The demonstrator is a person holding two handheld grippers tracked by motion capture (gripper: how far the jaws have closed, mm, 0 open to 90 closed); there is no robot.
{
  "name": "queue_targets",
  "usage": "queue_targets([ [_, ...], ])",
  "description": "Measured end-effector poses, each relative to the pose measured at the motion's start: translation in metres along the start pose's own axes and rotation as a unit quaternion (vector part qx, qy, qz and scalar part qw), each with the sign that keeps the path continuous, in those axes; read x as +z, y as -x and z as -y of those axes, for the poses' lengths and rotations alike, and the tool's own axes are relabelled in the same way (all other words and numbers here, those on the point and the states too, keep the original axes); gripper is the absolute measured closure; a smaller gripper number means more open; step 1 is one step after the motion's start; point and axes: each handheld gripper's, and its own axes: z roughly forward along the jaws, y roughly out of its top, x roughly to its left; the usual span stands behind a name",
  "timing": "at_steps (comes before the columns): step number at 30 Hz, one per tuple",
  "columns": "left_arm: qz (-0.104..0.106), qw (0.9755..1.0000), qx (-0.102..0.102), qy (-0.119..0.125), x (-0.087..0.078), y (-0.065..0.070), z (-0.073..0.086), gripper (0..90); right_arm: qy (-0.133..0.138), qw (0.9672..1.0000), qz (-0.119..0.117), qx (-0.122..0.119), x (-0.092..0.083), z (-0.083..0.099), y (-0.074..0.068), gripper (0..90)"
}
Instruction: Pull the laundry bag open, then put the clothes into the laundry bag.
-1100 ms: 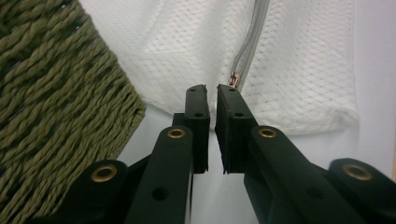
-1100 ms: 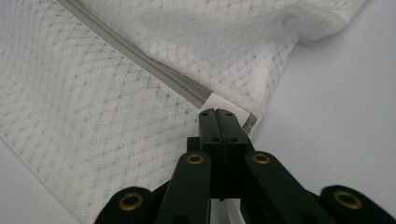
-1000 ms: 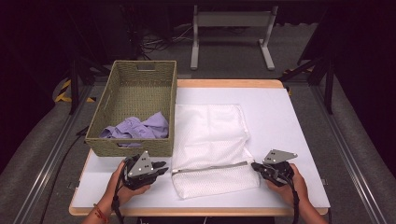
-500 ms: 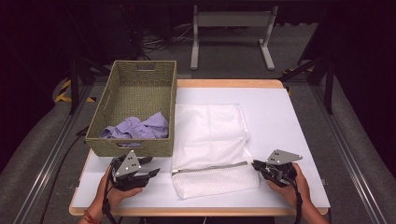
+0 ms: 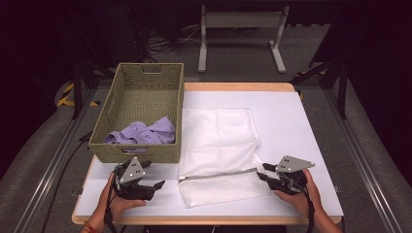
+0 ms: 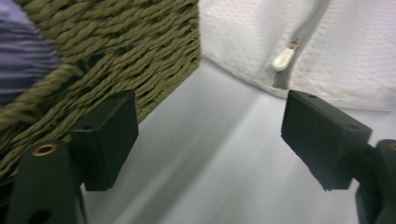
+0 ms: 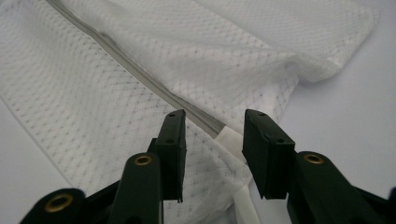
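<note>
A white mesh bag lies flat on the white table, its grey zipper running across near the front. My left gripper sits just left of the zipper's left end; its jaws have just been opening and stand wide with nothing between them. The white zipper pull lies beyond them. My right gripper is at the zipper's right end. Its jaws have also just been opening and straddle the bag's white end tab without pressing on it.
A woven olive basket stands at the table's left, close behind my left gripper, with a crumpled purple cloth inside. Bare table lies right of the bag. A metal stand is on the floor beyond the table.
My left gripper has drawn back to the left, off the zipper's end, and its jaws have spread. The right gripper stayed at the zipper's right end and let go of it.
</note>
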Motion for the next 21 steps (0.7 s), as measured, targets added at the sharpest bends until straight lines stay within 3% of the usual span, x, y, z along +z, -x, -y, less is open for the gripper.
queue_targets([
  [8,-0.014,0.9999,-0.008,-0.004,0.001,-0.005,0.002,15.3,0.017,0.9998,-0.006,-0.01,0.001,-0.007,-0.002,55.7],
  [12,-0.017,0.9998,-0.007,-0.004,0.001,-0.004,0.001,15.0,0.029,0.9995,-0.009,-0.002,0.002,-0.008,-0.003,50.5],
  [17,-0.022,0.9998,-0.001,-0.004,-0.001,-0.001,-0.001,14.3,0.047,0.9988,-0.011,0.002,0.005,-0.016,-0.002,51.5],
  [19,-0.02,0.9998,-0.003,0.002,-0.002,-0.001,-0.001,14.0,0.043,0.9989,-0.014,-0.005,0.009,-0.023,-0.001,52.7],
  [21,-0.021,0.9998,-0.002,0.001,-0.002,-0.002,-0.001,13.9,0.025,0.9992,-0.012,-0.028,0.014,-0.028,-0.003,53.8],
])
